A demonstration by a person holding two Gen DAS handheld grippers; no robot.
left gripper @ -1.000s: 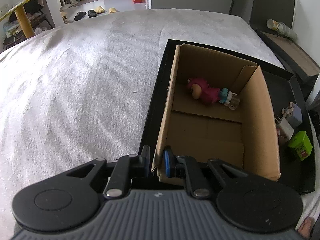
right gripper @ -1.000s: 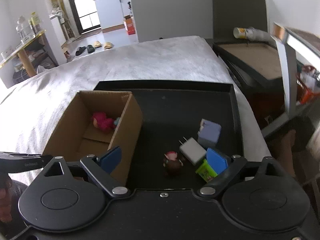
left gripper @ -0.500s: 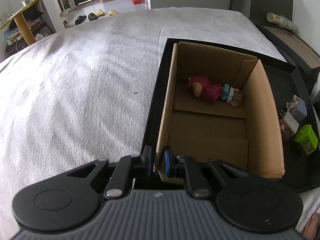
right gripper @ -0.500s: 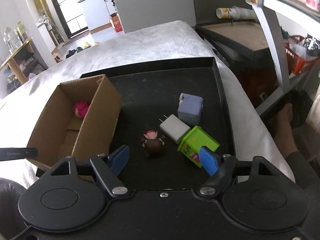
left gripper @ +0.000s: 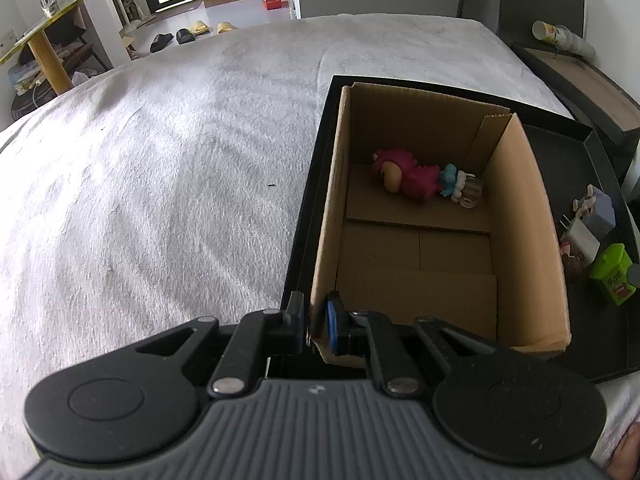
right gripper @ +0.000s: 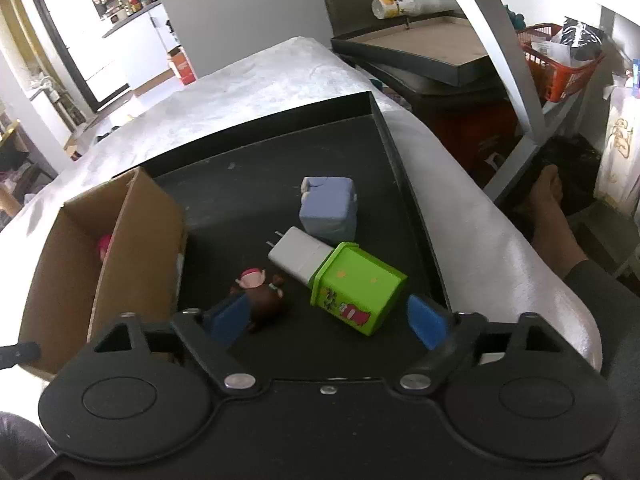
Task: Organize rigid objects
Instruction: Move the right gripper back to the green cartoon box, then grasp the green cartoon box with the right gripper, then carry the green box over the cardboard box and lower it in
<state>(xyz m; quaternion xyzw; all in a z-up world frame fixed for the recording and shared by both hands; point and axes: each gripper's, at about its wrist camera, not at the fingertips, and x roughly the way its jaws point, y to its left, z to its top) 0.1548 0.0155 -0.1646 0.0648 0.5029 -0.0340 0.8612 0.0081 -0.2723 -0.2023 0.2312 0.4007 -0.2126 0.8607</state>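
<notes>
- Corrugated cardboard box on black tray; pink figure lies at its far end.
- Left gripper clamped on box's near-left wall.
- Right gripper just reopened wide; green boxy container between pads, untouched.

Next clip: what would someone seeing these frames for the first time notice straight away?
Probably the bright green box lying on its side on the black tray, right between the open right tongs, with a white charger against it. Next, the pink toy alone at the far end of the cardboard box, whose near corner the left tongs pinch.
</notes>
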